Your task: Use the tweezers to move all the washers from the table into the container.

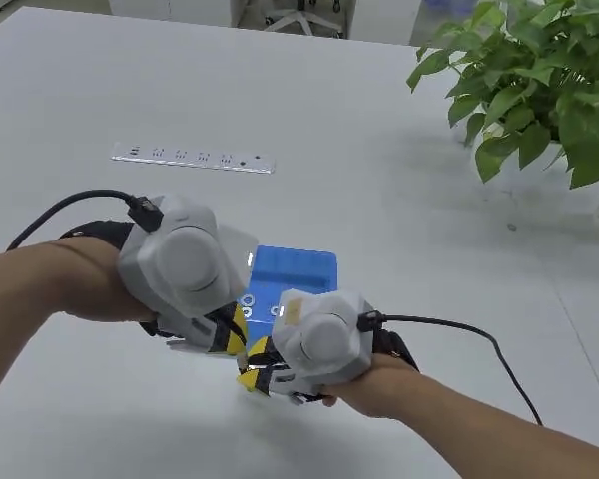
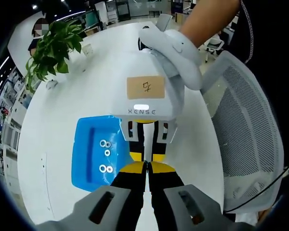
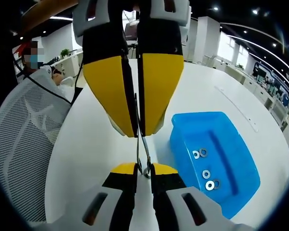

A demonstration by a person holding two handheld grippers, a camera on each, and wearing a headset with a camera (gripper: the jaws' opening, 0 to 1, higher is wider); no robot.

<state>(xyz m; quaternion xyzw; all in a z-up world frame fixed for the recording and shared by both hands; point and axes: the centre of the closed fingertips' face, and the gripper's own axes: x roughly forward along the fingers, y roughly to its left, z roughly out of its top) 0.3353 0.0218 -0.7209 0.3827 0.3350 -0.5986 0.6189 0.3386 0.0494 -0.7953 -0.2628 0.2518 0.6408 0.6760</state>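
My two grippers meet nose to nose on the white table (image 1: 399, 200), just in front of a blue container (image 1: 304, 267). Thin metal tweezers (image 3: 143, 150) run between both pairs of yellow-tipped jaws. The left gripper (image 2: 145, 168) is shut on them, and so is the right gripper (image 3: 143, 169). In the head view the left gripper (image 1: 238, 334) is on the left and the right gripper (image 1: 255, 364) sits lower. Several washers (image 2: 106, 154) lie in the blue container (image 2: 86, 163), also seen as washers (image 3: 204, 173) in the container (image 3: 231, 144).
A white power strip (image 1: 193, 158) lies farther back on the table. A potted plant (image 1: 529, 80) stands at the far right. A mesh office chair (image 2: 245, 130) is beside the table's near edge. Cables (image 1: 459, 334) trail from both grippers.
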